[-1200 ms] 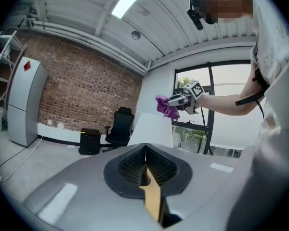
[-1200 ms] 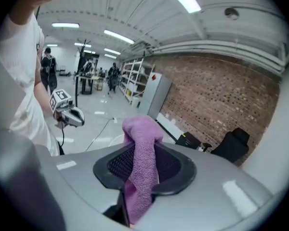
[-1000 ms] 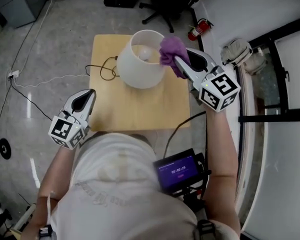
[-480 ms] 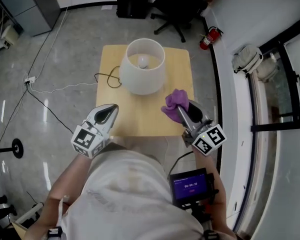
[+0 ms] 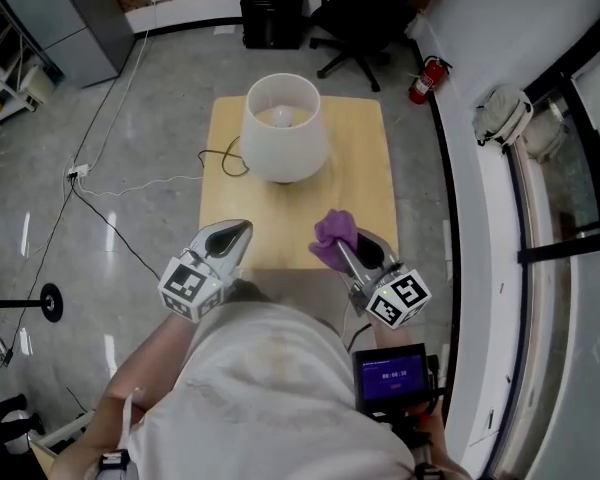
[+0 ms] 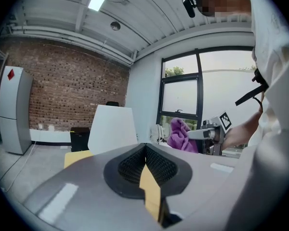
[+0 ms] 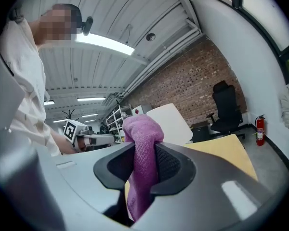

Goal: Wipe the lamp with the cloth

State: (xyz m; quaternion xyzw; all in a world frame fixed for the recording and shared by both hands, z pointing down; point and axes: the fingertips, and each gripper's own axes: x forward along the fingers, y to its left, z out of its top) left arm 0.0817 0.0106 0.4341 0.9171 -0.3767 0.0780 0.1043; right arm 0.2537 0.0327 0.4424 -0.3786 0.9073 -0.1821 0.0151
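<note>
1. Head view: the lamp (image 5: 285, 128) stands upright on the far half of the bench (image 5: 365, 183), about midway between its left and right edges. Its white shade is open at the top, with the bulb showing inside. A dark cable (image 5: 218, 156) curls on the bench by the lamp's left side. The right hand-held gripper (image 5: 338, 246) hangs over the near edge, right of the middle, grasping the purple cloth (image 5: 333, 234), which bunches up beyond its tips. The cloth is well apart from the lamp. The left hand-held gripper (image 5: 242, 226) hangs at the near left corner.

2. Left gripper view: the left hand-held gripper (image 6: 145, 150) is clenched, its ribbed pads meeting at the tips with nothing between them. Past it stand the lamp shade (image 6: 113, 129) and a strip of the bench (image 6: 76, 158). To the right, the other gripper carries the cloth (image 6: 179, 136) clear of the shade.

3. Right gripper view: the right hand-held gripper (image 7: 144, 150) is clamped on the cloth (image 7: 143, 172). Its jaws have just been closing a little further on the fabric. The cloth fills the gap between the pads, with a rounded fold rising above them and a tail hanging below. The lamp (image 7: 172, 124) stands behind it, apart from it, on the bench (image 7: 224, 153).
</note>
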